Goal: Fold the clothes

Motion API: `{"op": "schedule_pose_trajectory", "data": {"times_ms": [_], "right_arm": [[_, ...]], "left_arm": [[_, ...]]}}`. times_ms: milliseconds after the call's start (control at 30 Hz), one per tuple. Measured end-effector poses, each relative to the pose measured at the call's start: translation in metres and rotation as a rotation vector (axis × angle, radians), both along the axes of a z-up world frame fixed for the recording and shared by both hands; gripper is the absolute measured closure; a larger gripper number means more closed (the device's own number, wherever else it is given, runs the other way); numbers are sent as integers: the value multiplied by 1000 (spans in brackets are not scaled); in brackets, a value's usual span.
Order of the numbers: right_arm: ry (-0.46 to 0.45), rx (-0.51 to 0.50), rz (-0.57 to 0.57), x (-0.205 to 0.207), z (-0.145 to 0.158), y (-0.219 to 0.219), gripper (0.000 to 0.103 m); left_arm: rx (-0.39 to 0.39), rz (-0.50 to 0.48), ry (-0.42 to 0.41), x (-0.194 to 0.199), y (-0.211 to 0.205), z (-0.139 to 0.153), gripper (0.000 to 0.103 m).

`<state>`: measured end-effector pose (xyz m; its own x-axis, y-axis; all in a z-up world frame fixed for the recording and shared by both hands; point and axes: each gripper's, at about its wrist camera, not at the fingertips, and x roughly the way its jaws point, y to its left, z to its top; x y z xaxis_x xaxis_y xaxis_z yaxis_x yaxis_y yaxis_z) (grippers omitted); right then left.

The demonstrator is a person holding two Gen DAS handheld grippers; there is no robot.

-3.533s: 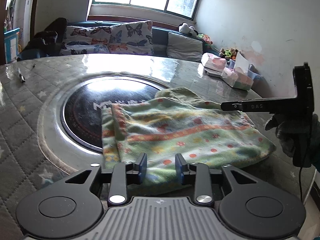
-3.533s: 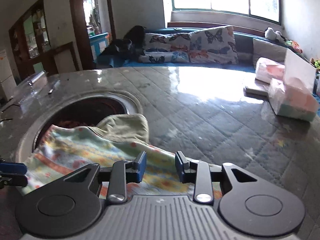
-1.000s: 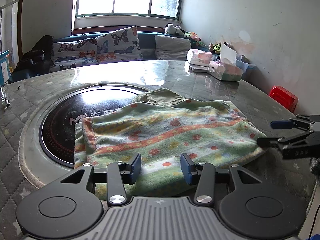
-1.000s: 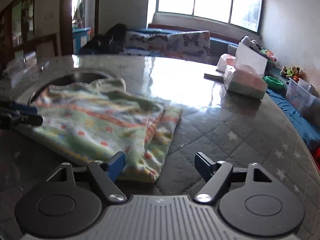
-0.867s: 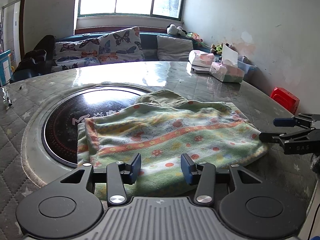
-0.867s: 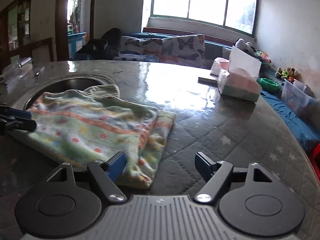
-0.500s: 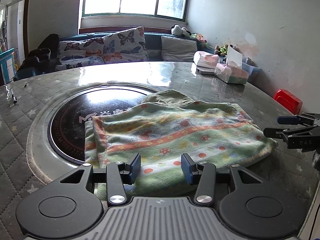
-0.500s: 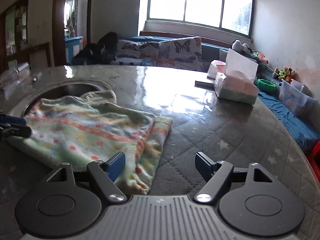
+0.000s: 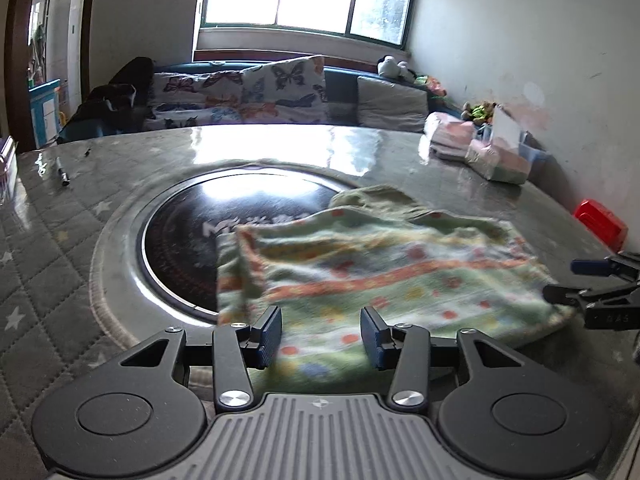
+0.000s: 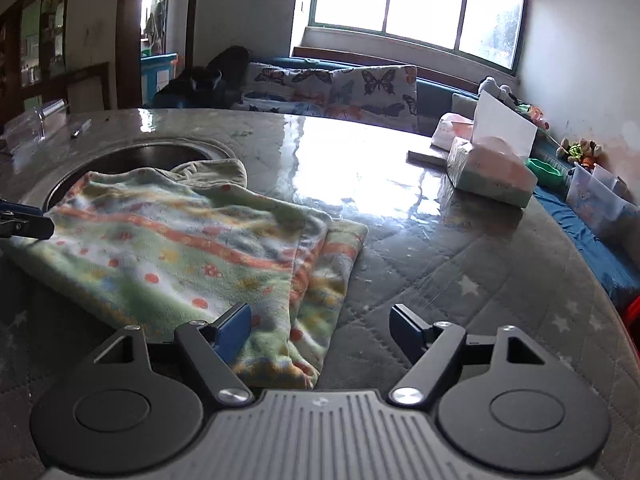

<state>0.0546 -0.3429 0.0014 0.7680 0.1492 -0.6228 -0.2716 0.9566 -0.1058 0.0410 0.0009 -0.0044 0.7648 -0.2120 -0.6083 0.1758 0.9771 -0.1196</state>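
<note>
Left hand-held gripper [image 9: 320,334]: fingers spread part way, nothing between the pads, hanging just over the near edge of the folded green fleece garment with orange stripes and red dots [image 9: 372,276]. No contact with the fabric that I can confirm.

Right hand-held gripper [image 10: 320,328]: fingers spread wide, empty. Its left blue pad [image 10: 234,330] sits over the garment's near corner, its right finger over bare bench. In the left wrist view the same gripper [image 9: 592,284] shows at the garment's right edge, tips just beside the fabric; touching or not, cannot tell.

Garment: lies flat on the grey quilted star-print bench [image 9: 52,240], folded in layers. Layered edges are visible on the garment's side nearest the tissue box in the right wrist view [image 10: 316,256]. A plain pale-green part [image 9: 372,196] sticks out from the garment's far edge. The garment's left portion overlaps the round black glass cooktop with a metal ring [image 9: 192,232] set in the bench; the rest is on the quilted surface.

Beyond the garment, well apart: pink-and-green tissue box [image 10: 492,172] plus another pink pack [image 10: 452,130] behind it, both on the bench. A dark pen [image 9: 63,171] lies on the bench far left of the garment. Red plastic item [image 9: 600,224] sits off the bench, right of the garment. Butterfly-print cushions [image 9: 244,92] on a blue sofa beyond the bench, under the window.
</note>
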Motion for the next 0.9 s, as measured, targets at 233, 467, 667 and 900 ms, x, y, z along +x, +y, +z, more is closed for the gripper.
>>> {"op": "schedule_pose_trajectory", "data": {"times_ms": [233, 467, 667, 900], "right_arm": [[-55, 4, 94, -6, 25, 18, 26], [-14, 41, 290, -2, 31, 66, 32], [8, 18, 473, -6, 31, 121, 40], [23, -38, 677, -17, 23, 185, 47]], "left_arm": [[10, 31, -12, -4, 9, 3, 57], [5, 81, 19, -8, 27, -1, 56], [-7, 125, 32, -11, 43, 2, 56], [-100, 191, 47, -15, 72, 11, 57]]}}
